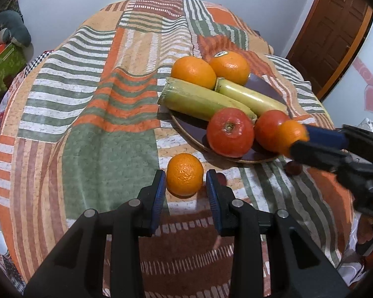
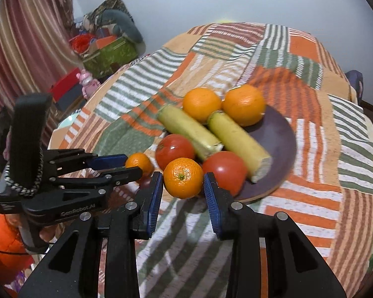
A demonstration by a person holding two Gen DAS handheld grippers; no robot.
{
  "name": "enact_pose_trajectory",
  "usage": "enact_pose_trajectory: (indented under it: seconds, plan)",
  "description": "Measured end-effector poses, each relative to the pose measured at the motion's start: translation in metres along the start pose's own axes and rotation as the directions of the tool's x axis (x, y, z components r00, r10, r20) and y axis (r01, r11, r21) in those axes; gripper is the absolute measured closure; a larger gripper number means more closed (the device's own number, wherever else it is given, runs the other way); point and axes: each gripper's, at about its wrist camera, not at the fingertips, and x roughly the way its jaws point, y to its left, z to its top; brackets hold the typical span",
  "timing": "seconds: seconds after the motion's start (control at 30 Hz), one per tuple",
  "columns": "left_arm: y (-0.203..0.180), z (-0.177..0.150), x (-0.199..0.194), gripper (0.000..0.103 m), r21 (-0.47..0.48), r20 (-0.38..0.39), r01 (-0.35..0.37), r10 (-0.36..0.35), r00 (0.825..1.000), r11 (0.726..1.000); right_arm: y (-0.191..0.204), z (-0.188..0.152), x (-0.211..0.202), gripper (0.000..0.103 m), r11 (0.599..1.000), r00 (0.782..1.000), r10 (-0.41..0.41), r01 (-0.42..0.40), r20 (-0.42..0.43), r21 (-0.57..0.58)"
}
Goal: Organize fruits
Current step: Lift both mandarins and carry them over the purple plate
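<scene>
A dark round plate [image 1: 268, 89] [image 2: 278, 134] on the patterned cloth holds two oranges [image 1: 194, 72], two pale green banana pieces [image 1: 199, 99] and two red tomatoes [image 1: 230, 132]. My left gripper [image 1: 186, 186] [image 2: 126, 167] is open with a small mandarin [image 1: 184, 174] [image 2: 139, 162] on the cloth between its fingers. My right gripper [image 2: 183, 191] [image 1: 294, 140] is shut on a second mandarin [image 2: 183, 177] [image 1: 293, 134], held at the near rim of the plate beside the tomatoes.
The table is draped in a striped orange, green and white cloth [image 1: 92, 124]. A small dark red fruit [image 1: 293, 168] lies on the cloth near the plate. Boxes and soft toys [image 2: 107, 49] stand at the wall. A wooden door [image 1: 330, 32] is at the right.
</scene>
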Motion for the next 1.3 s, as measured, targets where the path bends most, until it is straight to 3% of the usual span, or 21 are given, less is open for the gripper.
enact_pose_trajectory:
  seconds: [0.4,0.83,1.3]
  plan:
    - [0.003,0.005,-0.011,0.072,-0.021,0.021,-0.022,0.023,1.0,1.0,-0.029,0.002,-0.017,0.071,0.998,0.998,-0.032,0.029,0.047,0.05]
    - [-0.018,0.047,-0.048,0.072,0.007,0.155,-0.021,0.02,0.988,1.0,-0.049,0.023,-0.034,0.071,0.997,0.99,-0.073,0.069,0.121,0.038]
    - [-0.042,0.085,-0.022,0.072,0.044,0.162,0.0,-0.007,0.987,0.999,-0.072,0.042,-0.016,0.071,0.996,0.987,-0.083,0.081,0.136,0.023]
